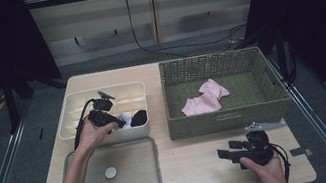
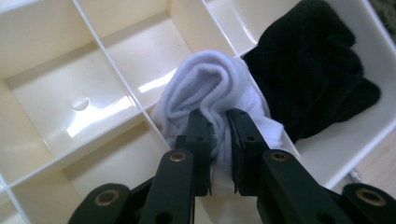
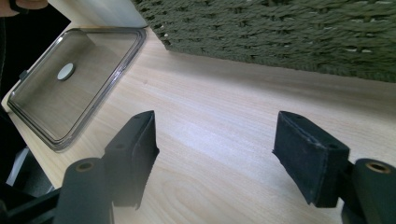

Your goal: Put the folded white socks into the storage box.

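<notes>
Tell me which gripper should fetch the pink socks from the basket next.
Probably the right gripper: it is open, holds nothing, and sits just before the basket with the pink socks. The left gripper is shut on the white sock.

In the left gripper view, the left gripper is covering the lower part of the white sock, and the black sock is running off the top edge of the frame. In the high view, the left hand is hiding part of the divided tray, and both socks are showing too small there to tell their folds. In the right gripper view, the clear lid is being cut off at the left edge.
</notes>
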